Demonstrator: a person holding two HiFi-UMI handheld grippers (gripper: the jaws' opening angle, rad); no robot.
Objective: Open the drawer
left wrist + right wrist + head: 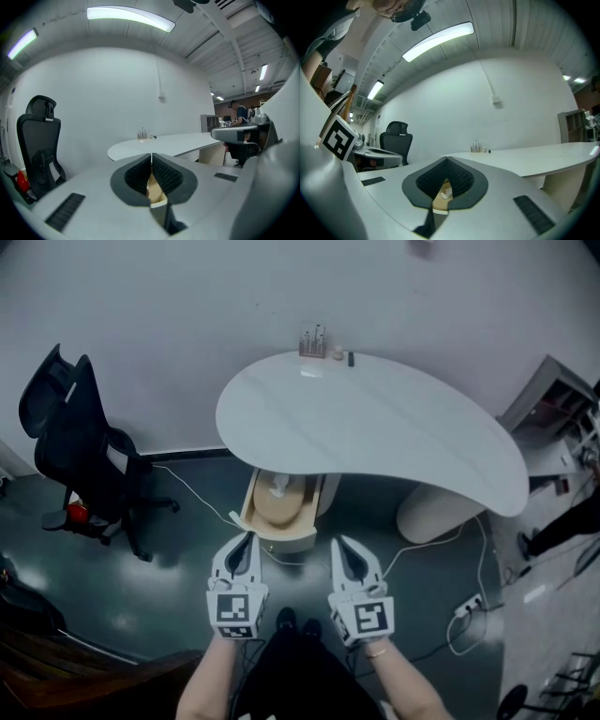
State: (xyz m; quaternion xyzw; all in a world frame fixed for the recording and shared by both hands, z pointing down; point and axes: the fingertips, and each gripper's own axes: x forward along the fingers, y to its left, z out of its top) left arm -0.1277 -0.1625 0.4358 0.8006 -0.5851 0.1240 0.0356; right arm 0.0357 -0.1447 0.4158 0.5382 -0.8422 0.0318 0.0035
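A light wooden drawer [278, 538] stands pulled out from under the white curved desk [375, 427], with a white crumpled thing [279, 488] lying inside. My left gripper [247, 538] hangs in the air just left of the drawer's front, its jaws shut with nothing between them. My right gripper [343, 542] is beside it on the drawer's right, also shut and empty. In the left gripper view the fingertips [151, 155] meet, and the tan drawer [154, 190] shows below them. The right gripper view shows the same with its fingertips [446, 159] and drawer [439, 197].
A black office chair [80, 451] stands left of the desk. A small holder with bottles [313, 341] sits at the desk's far edge. A round pedestal [436, 512] carries the desk's right end. White cables and a power strip [466, 607] lie on the dark floor; shelving [562, 409] stands at right.
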